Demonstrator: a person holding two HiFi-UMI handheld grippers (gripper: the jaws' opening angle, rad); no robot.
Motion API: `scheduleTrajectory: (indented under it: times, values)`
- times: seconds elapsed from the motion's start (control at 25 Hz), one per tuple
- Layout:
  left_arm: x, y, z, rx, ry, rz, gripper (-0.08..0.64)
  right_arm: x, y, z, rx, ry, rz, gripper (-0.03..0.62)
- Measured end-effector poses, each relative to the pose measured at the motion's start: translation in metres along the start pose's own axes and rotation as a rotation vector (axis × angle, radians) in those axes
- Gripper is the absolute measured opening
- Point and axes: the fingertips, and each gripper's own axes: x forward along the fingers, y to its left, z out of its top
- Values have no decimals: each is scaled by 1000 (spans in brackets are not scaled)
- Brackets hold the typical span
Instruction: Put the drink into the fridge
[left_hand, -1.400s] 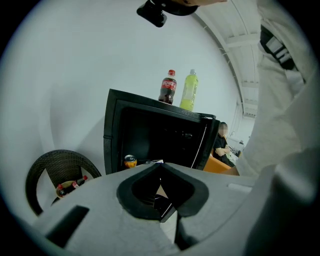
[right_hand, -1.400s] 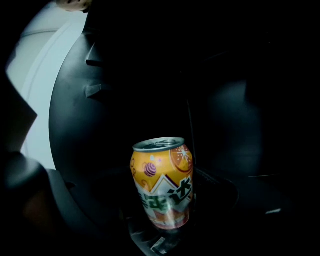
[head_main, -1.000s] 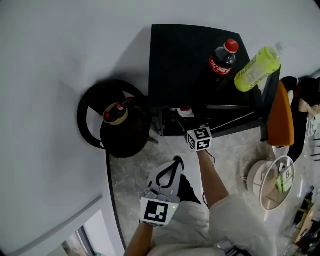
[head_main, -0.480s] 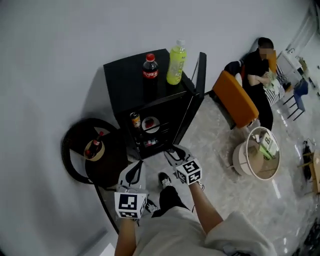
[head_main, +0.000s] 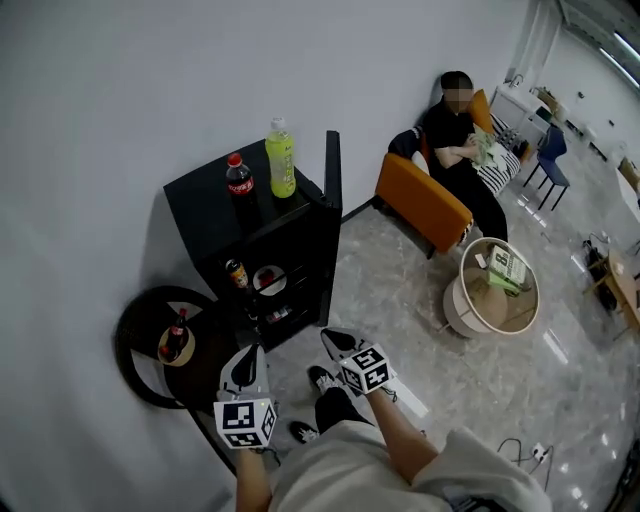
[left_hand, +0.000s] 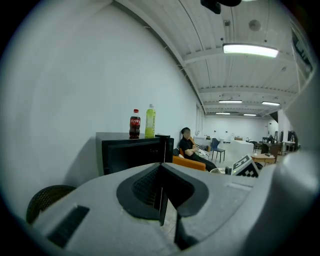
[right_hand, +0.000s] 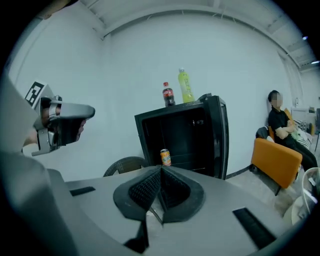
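Note:
A black mini fridge (head_main: 300, 240) stands against the wall with its door (right_hand: 220, 137) open. Inside it, an orange drink can (right_hand: 165, 157) stands on a shelf (head_main: 236, 273). A cola bottle (head_main: 239, 177) and a yellow-green bottle (head_main: 281, 157) stand on top of the fridge. My right gripper (head_main: 333, 338) is back from the fridge over the floor; its jaws have just been closing and meet with nothing between them (right_hand: 161, 170). My left gripper (head_main: 247, 358) hovers beside it, shut and empty (left_hand: 161, 167).
A round dark wicker seat (head_main: 150, 340) with a bottle (head_main: 176, 338) on it sits left of the fridge. At the right are an orange sofa (head_main: 425, 205) with a seated person and a round white table (head_main: 490, 300). Marble floor lies between.
My right gripper has drawn back from the fridge shelf and shut. The left gripper has risen a little. The head view now takes in the whole room.

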Motion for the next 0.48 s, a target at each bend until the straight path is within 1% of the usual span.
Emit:
scheduleTrajectory:
  times: [0.12, 0.2, 0.32, 0.48]
  values:
    - [-1, -3, 7, 7, -18, -11, 11, -9, -1, 14, -6, -37, -12, 8]
    - [-6, -7, 9, 13, -20, -24, 9, -16, 4, 19, -40, -31, -12, 8]
    - [-13, -14, 13, 21, -25, -34, 11, -32, 1, 27, -104, -15, -38, 8]
    - [-15, -16, 21, 51, -12, -27, 11, -44, -6, 46, -86, -52, -59, 8]
